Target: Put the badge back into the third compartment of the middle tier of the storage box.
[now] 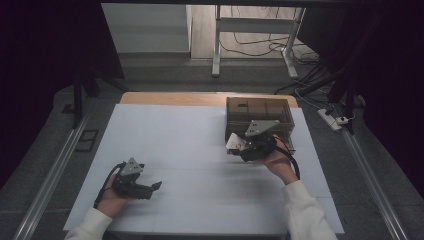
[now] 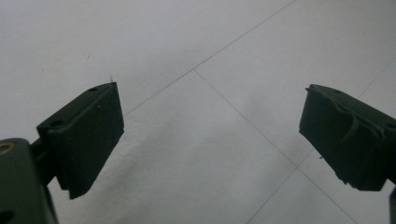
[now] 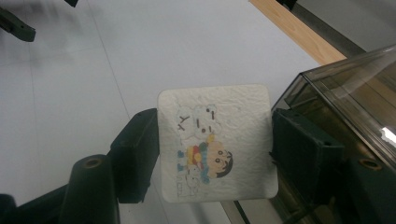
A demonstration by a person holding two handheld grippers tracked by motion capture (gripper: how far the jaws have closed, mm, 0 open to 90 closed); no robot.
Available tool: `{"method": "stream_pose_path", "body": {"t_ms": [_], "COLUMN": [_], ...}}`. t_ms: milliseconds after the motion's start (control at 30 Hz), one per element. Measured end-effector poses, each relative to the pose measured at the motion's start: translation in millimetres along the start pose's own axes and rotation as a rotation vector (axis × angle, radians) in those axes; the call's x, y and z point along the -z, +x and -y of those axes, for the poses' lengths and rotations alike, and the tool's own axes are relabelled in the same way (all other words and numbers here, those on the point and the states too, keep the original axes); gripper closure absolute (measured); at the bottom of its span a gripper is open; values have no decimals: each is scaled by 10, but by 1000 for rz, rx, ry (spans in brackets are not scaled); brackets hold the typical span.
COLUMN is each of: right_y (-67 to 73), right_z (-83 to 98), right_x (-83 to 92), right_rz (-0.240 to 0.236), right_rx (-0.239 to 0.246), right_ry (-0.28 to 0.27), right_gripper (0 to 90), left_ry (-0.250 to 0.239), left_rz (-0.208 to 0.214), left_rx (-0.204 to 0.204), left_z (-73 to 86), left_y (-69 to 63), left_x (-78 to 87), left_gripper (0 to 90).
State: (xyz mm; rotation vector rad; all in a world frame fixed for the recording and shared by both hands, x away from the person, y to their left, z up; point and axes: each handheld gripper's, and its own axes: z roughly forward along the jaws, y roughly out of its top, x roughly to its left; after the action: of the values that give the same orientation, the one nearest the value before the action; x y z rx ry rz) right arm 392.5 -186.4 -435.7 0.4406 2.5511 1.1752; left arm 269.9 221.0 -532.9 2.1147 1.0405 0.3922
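- Right gripper view: right gripper has its jaws clamped on a small white square pack, cartoon print on the face, embossed texture – looks like a pocket tissue pack or a wrapped wipe. It sits centre frame, held off the white surface, just beside the smoky clear plastic box at the right of the frame.
- High view: same gripper is at the box's near left corner, right of centre.
- Handling, my read: very light, soft, compressible. Wrapper probably slick, so it could rotate or slide out if squeezed loosely. Not fragile; creasing is the worst case.
- Grip point: the current one is sensible – opposite side edges, pads about mid-height. The flat face gives no purchase.
- Left gripper: jaws wide apart, nothing between them, over bare surface; lower left of the high view.
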Motion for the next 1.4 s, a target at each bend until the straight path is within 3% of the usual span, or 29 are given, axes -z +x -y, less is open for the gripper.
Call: {"method": "stream_pose_path", "body": {"t_ms": [1400], "right_y": [-275], "right_z": [291], "right_x": [448], "right_rz": [136], "right_rx": [-43], "right_ry": [17], "right_gripper": [330], "left_ry": [8], "left_rz": [-3], "left_rx": [-4], "left_z": [2], "left_y": [-2], "left_x": [-14], "left_gripper": [66]}}
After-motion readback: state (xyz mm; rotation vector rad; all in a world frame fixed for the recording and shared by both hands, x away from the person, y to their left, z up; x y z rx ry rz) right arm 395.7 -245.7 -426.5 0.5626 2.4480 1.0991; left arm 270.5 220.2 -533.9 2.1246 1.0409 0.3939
